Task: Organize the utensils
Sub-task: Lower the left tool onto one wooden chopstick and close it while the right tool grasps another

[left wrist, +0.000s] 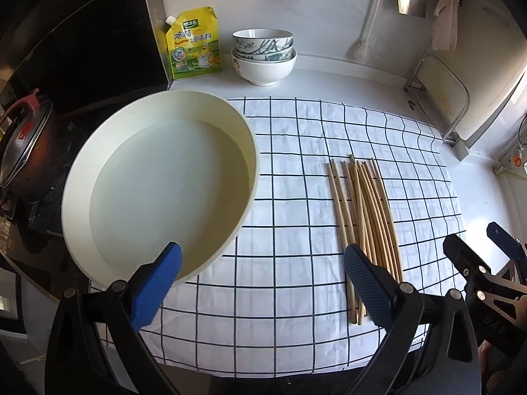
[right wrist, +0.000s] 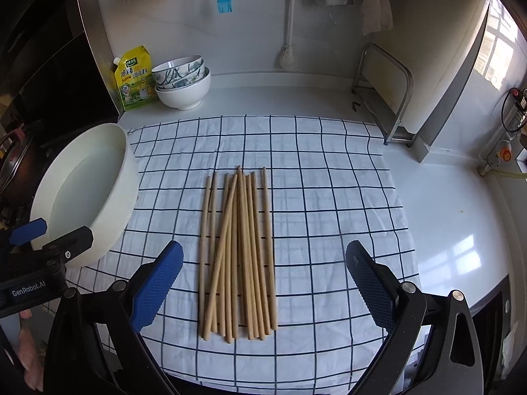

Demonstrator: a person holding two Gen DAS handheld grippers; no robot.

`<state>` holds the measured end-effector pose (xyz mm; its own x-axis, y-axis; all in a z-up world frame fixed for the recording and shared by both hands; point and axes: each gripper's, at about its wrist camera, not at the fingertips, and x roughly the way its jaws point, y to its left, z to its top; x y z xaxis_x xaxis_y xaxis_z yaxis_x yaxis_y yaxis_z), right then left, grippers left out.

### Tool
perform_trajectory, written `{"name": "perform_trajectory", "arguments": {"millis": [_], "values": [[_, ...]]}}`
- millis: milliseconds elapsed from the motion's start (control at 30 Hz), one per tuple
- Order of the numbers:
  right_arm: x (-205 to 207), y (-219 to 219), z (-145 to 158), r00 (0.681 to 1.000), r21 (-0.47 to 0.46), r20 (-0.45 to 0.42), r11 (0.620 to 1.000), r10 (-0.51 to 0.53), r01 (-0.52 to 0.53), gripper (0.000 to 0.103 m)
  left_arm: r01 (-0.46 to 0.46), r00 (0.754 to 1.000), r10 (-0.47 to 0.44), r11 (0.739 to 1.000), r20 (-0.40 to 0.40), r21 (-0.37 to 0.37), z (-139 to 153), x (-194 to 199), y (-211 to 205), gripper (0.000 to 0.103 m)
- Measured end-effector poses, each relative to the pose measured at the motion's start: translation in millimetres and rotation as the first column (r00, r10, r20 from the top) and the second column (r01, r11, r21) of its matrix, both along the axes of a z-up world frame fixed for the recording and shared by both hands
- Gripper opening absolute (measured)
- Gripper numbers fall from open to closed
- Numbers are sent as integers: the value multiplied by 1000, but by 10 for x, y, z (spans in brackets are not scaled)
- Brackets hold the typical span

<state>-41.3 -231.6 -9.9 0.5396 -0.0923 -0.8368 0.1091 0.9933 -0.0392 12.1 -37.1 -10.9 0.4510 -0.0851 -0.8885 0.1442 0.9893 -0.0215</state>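
Note:
Several wooden chopsticks [right wrist: 238, 250] lie in a loose bundle on a white cloth with a dark grid [right wrist: 329, 197], pointing away from me. My right gripper [right wrist: 263, 256] hovers open above their near ends, nothing between its blue pads. In the left wrist view the same chopsticks [left wrist: 365, 217] lie right of centre, and my left gripper [left wrist: 262, 260] is open over the cloth [left wrist: 290, 171], its left pad in front of the rim of a large cream round basin [left wrist: 158, 177]. The basin [right wrist: 85, 191] looks empty. The right gripper [left wrist: 487, 260] shows at the right edge.
Stacked bowls [left wrist: 263, 56] and a yellow-green pouch [left wrist: 192, 44] stand at the back wall. A dark pot [left wrist: 24, 151] sits on the stove at left. A metal rack with a board [right wrist: 385, 92] stands back right. A blue brush [right wrist: 224, 4] and rags hang on the wall.

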Motion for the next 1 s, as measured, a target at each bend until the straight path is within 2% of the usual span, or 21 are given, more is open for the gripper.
{"name": "perform_trajectory", "arguments": {"millis": [167, 267, 500, 733, 833, 1000], "values": [[15, -297, -268, 999, 31, -50, 999, -9, 11, 95, 26, 999, -27, 999, -32, -27, -203, 35, -204, 97], [29, -438, -417, 999, 56, -51, 998, -8, 11, 95, 38, 998, -39, 999, -49, -25, -359, 45, -335, 97], [225, -609, -816, 994, 29, -106, 1000, -5, 8, 94, 8, 996, -10, 1000, -86, -25, -762, 92, -491, 97], [397, -599, -1116, 988, 21, -149, 1000, 26, -23, 94, -43, 995, 41, 999, -88, -25, -977, 165, -529, 97], [442, -565, -1176, 988, 5, -148, 999, 46, -46, 94, -45, 996, 44, 999, -80, -10, -1017, 192, -561, 97], [521, -519, -1255, 986, -31, -159, 998, 56, -62, 94, -67, 992, 67, 998, -111, -4, -1116, 224, -522, 97]]}}
